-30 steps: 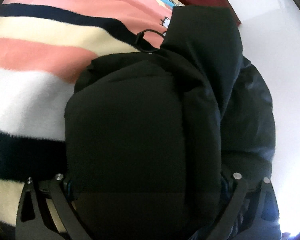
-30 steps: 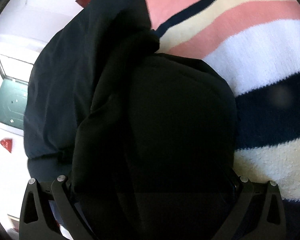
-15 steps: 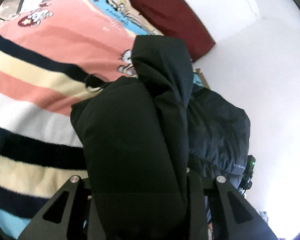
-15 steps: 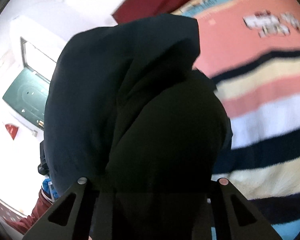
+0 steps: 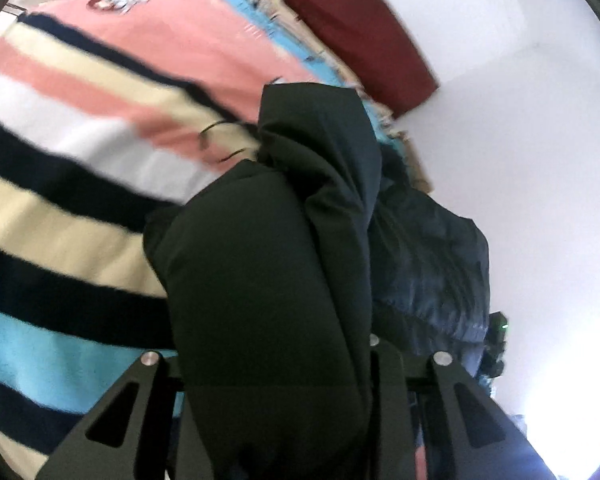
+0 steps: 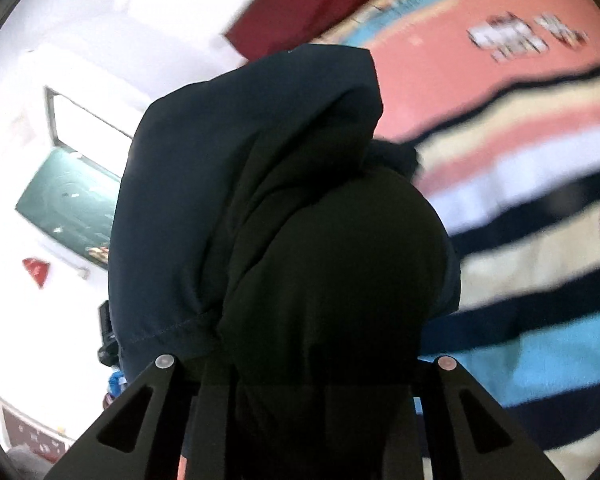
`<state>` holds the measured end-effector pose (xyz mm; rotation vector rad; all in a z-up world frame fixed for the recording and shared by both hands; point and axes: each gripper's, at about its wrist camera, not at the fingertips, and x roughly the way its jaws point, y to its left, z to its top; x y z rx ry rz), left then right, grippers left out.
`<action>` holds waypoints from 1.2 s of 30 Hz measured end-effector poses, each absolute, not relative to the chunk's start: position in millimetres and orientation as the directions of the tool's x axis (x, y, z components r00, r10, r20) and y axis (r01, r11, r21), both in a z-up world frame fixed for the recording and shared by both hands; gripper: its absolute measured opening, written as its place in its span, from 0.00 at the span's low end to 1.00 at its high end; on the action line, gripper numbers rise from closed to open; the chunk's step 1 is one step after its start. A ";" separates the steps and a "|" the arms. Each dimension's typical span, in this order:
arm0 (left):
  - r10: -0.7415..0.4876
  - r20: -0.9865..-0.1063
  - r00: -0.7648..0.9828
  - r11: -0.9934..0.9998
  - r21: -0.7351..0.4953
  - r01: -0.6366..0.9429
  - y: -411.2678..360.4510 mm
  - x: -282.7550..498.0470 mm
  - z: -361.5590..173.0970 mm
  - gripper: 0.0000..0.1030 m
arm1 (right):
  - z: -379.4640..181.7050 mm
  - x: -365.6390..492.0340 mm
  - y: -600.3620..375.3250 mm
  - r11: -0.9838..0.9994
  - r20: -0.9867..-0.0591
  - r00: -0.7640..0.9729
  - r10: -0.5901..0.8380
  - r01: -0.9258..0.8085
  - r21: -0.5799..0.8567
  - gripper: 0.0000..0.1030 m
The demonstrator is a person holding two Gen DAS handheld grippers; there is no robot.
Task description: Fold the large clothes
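Note:
A large black padded jacket (image 5: 268, 280) hangs bunched in front of both cameras, lifted above the bed. My left gripper (image 5: 276, 396) is shut on a thick fold of it; the fabric fills the space between the fingers and hides the tips. My right gripper (image 6: 320, 396) is shut on another thick fold of the same jacket (image 6: 300, 240), its tips also hidden. A thin black cord loop (image 5: 216, 136) dangles from the jacket.
A striped fleece blanket (image 5: 60, 168) in pink, cream, white, navy and light blue covers the bed below, also in the right wrist view (image 6: 540, 240). A dark red pillow (image 5: 352, 28) lies at the head by the white wall (image 5: 520, 160). A green board (image 6: 68, 208) hangs left.
Both grippers closed in on the jacket and lifted it up off the blanket; more of the bed, pillow and wall now shows beyond it.

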<state>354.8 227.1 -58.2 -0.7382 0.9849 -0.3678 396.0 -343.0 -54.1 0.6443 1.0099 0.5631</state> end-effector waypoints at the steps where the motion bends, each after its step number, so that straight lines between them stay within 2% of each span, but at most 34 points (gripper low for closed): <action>1: -0.582 -0.627 0.518 0.710 -0.703 -0.053 230.2 357.9 -63.7 0.29 | -68.9 398.3 -343.8 0.699 -0.611 0.413 0.676 -0.095 0.709 0.26; 3: -0.597 -0.611 0.520 0.685 -0.725 -0.065 240.8 358.6 -72.8 0.36 | -86.5 400.2 -349.1 0.737 -0.661 0.420 0.622 -0.031 0.675 0.41; 4: -0.607 -0.602 0.519 0.672 -0.737 -0.067 244.9 359.6 -74.7 0.38 | -90.7 402.3 -352.6 0.749 -0.676 0.426 0.602 -0.009 0.662 0.45; 6: -0.619 -0.595 0.513 0.661 -0.747 -0.071 250.3 357.3 -73.2 0.42 | -94.5 403.3 -357.3 0.786 -0.712 0.433 0.553 0.013 0.618 0.61; 11: -0.624 -0.595 0.507 0.654 -0.753 -0.079 256.9 354.4 -66.6 0.44 | -80.5 389.7 -350.4 0.842 -0.758 0.435 0.486 -0.003 0.539 0.69; 12: -0.622 -0.599 0.504 0.657 -0.750 -0.080 257.5 352.0 -63.9 0.44 | -79.3 389.7 -349.7 0.849 -0.761 0.436 0.480 -0.010 0.529 0.72; 13: -0.622 -0.603 0.501 0.660 -0.747 -0.080 256.7 348.5 -62.8 0.45 | -79.0 390.3 -350.2 0.858 -0.767 0.443 0.465 -0.012 0.513 0.83; 15: -0.618 -0.603 0.504 0.666 -0.742 -0.070 256.1 344.1 -57.2 0.46 | -74.8 382.0 -357.9 0.859 -0.759 0.461 0.459 -0.012 0.512 0.93; 23: -0.595 -0.552 0.584 0.647 -0.760 -0.059 258.1 328.9 -52.1 0.55 | -49.9 358.2 -385.1 0.864 -0.718 0.577 0.390 0.040 0.501 0.97; 25: -0.614 -0.492 0.617 0.586 -0.808 -0.062 265.4 321.8 -52.3 0.64 | -44.4 345.7 -381.1 0.884 -0.731 0.581 0.359 0.040 0.466 0.97; 26: -0.636 -0.427 0.643 0.503 -0.861 -0.074 274.3 318.2 -57.1 0.67 | -42.3 337.7 -377.6 0.898 -0.739 0.580 0.342 0.031 0.440 0.97; 29: -0.628 -0.349 0.696 0.373 -0.920 -0.124 291.5 312.0 -70.3 0.69 | -40.3 320.2 -369.0 0.914 -0.747 0.581 0.323 0.012 0.405 0.98; 32: -0.586 -0.385 0.713 0.423 -0.896 -0.136 290.9 305.5 -67.7 0.69 | -38.2 305.3 -355.0 0.925 -0.749 0.584 0.313 -0.011 0.379 0.98; 34: -0.503 -0.451 0.737 0.540 -0.830 -0.139 285.3 296.8 -55.1 0.69 | -40.5 300.6 -343.2 0.932 -0.748 0.588 0.308 -0.030 0.360 0.98; 36: -0.405 -0.467 0.786 0.629 -0.766 -0.131 283.3 282.8 -36.6 0.69 | -41.3 293.5 -333.6 0.937 -0.738 0.603 0.303 -0.048 0.345 0.98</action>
